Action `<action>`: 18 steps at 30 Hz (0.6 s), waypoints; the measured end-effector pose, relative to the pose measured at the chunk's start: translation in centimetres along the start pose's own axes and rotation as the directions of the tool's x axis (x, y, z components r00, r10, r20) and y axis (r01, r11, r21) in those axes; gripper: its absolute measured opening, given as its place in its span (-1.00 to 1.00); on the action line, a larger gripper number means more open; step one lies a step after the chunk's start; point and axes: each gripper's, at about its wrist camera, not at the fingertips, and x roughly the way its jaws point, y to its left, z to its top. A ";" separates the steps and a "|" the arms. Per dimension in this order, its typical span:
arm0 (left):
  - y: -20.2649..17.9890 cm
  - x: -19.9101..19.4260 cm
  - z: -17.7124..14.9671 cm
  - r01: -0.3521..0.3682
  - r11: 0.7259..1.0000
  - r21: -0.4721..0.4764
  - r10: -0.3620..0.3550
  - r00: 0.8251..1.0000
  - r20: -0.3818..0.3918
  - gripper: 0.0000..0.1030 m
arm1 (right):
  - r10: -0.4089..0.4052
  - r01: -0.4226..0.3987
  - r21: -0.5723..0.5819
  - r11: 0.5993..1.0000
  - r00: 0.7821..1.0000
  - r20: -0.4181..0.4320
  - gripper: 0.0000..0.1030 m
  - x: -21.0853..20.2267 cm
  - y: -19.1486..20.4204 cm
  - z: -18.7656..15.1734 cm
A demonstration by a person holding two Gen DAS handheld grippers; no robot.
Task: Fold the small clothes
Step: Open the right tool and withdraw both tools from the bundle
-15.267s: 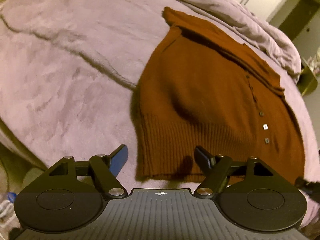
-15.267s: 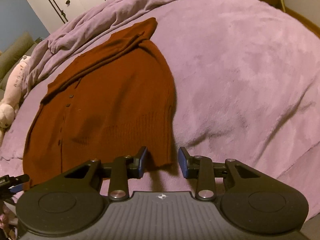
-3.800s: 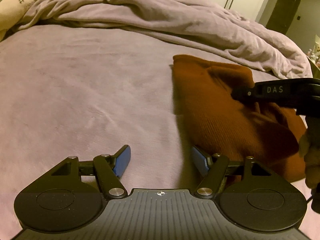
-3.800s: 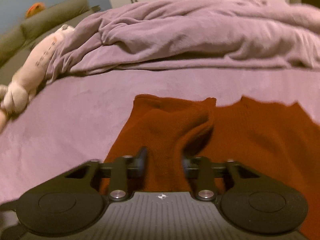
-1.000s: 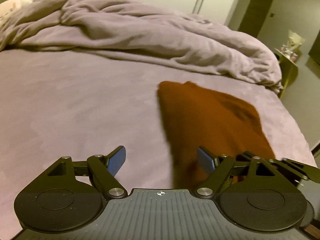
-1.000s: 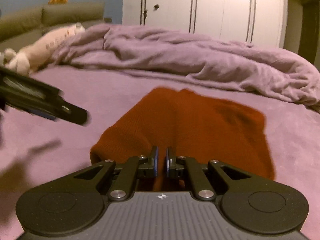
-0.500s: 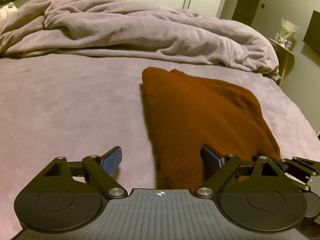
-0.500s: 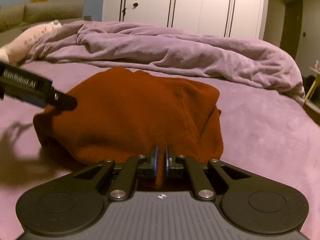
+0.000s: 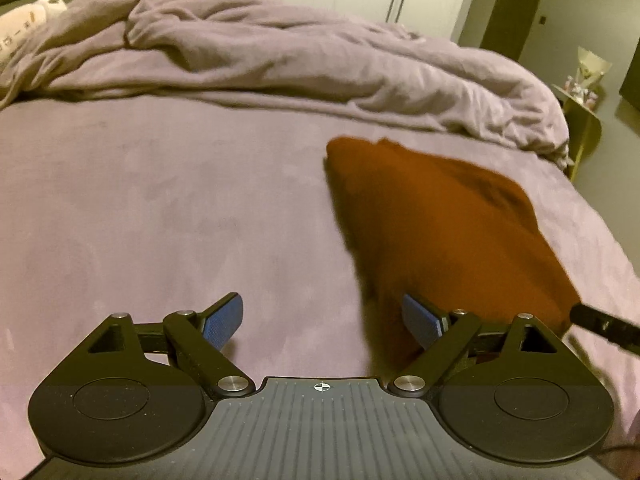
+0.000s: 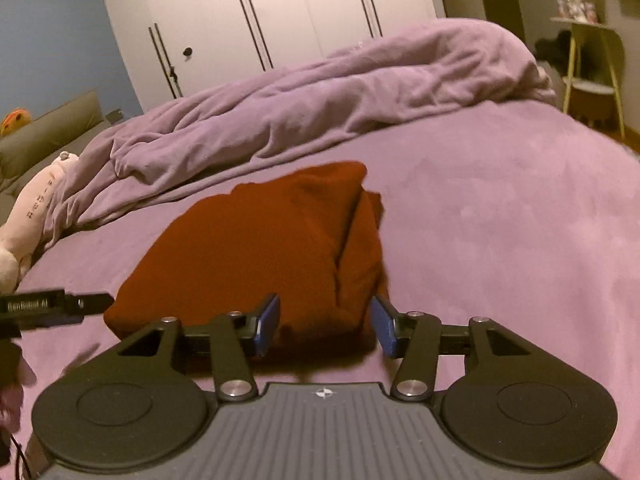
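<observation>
A rust-brown knit sweater [image 10: 260,248] lies folded into a compact bundle on the purple bed; it also shows in the left wrist view [image 9: 440,224], right of centre. My right gripper [image 10: 325,325] is open and empty, just in front of the bundle's near edge. My left gripper [image 9: 322,322] is open and empty, its right finger beside the bundle's near left corner. The left gripper's tip [image 10: 80,303] shows at the left of the right wrist view, and the right gripper's tip [image 9: 600,326] at the right edge of the left wrist view.
A crumpled purple duvet [image 9: 280,60] lies across the back of the bed [image 9: 140,208]. A pink plush toy [image 10: 32,208] lies at the far left. White wardrobe doors [image 10: 260,20] stand behind. A yellow side table [image 10: 592,64] stands off the bed's right side.
My right gripper has opened and let go of the sweater, which now rests folded on the bed. Both grippers have drawn back a little from the bundle.
</observation>
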 end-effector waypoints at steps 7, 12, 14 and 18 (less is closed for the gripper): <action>-0.8 0.1 -1.5 -0.052 0.997 0.058 0.053 0.999 -0.009 0.77 | 0.053 -0.050 0.098 0.994 0.998 -0.026 0.00 0.4 -0.6 -0.1; -1.8 0.7 -1.9 -0.069 0.994 0.085 0.070 0.997 -0.012 0.77 | 0.080 -0.074 0.184 0.980 0.996 -0.028 0.00 0.5 -1.2 -0.3; -1.8 0.6 -1.7 -0.057 0.996 0.075 0.059 0.998 -0.020 0.77 | 0.090 -0.077 0.220 0.972 0.995 -0.050 0.00 0.9 -1.5 -0.4; -2.0 -0.5 -2.2 -0.007 0.996 0.092 0.008 1.000 -0.015 0.77 | 0.134 -0.109 0.289 0.951 0.989 -0.068 0.00 1.3 -2.1 -0.9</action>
